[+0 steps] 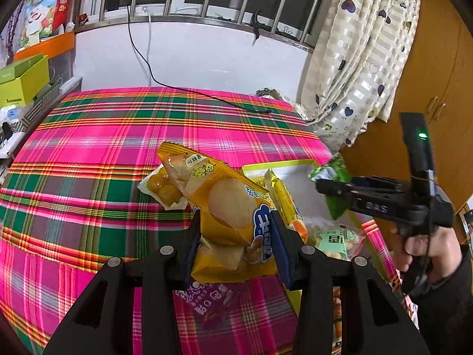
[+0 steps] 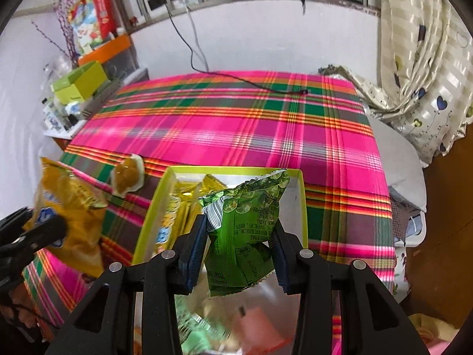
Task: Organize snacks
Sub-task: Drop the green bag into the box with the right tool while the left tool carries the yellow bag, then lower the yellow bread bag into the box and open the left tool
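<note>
My left gripper (image 1: 236,230) is shut on a yellow snack bag (image 1: 224,204) and holds it above the plaid cloth, left of the yellow-green box (image 1: 276,165). My right gripper (image 2: 241,236) is shut on a green snack packet (image 2: 251,222) and holds it over the same box (image 2: 301,198). The box holds several yellow packets (image 2: 189,204) and others. The right gripper (image 1: 334,188) with its green packet (image 1: 335,174) shows in the left wrist view. The left gripper's yellow bag (image 2: 71,207) shows at the left of the right wrist view.
A clear packet of yellow balls (image 1: 162,186) lies on the pink plaid cloth (image 1: 118,153) left of the box. A purple packet (image 1: 212,301) lies under my left gripper. A black cable (image 1: 207,97) crosses the far side. Green boxes (image 1: 23,80) stand at the far left, a curtain (image 1: 354,68) at the right.
</note>
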Available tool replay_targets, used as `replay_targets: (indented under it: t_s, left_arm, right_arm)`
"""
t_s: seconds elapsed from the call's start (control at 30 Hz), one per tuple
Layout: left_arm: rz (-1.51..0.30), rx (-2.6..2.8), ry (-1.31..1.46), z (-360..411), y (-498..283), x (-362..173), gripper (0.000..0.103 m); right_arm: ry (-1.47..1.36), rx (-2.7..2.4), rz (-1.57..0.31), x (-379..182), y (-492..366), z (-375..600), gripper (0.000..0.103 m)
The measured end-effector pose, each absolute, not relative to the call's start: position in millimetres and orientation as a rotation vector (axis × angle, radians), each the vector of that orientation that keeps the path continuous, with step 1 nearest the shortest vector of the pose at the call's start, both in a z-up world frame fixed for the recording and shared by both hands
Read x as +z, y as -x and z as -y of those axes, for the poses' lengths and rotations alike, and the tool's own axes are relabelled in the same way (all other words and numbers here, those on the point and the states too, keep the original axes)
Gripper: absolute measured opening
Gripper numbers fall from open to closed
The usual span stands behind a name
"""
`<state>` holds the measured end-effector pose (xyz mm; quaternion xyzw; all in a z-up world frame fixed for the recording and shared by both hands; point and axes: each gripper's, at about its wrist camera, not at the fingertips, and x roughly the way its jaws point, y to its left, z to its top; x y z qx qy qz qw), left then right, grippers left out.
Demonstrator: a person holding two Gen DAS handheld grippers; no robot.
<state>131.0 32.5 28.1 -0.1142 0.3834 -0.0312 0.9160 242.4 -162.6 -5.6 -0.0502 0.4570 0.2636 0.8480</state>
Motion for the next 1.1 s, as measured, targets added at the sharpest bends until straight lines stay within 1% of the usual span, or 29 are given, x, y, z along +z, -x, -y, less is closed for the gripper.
replay_targets:
  t_s: [0.23,0.3,0.73,1.1]
  left_arm:
    - [-0.801,-0.059,0.228,-34,-137,26,0.044]
    - [-0.806,-0.062,0.226,-33,-139,26,0.044]
    - [-0.830,-0.164,0.200,-4,-157,30,0.044]
    - [-0.877,-0.230,0.129,41,-205,21,0.044]
  right_arm:
    - [0.096,0.512,-0.996,-23,-262,166,0.041]
    - [0.098,0.503,-0.991,-22,-262,168,0.043]
    - [0.098,0.480,-0.885,10,-214,191,0.044]
    - [0.082,0.460,-0.850,15,-188,220,0.045]
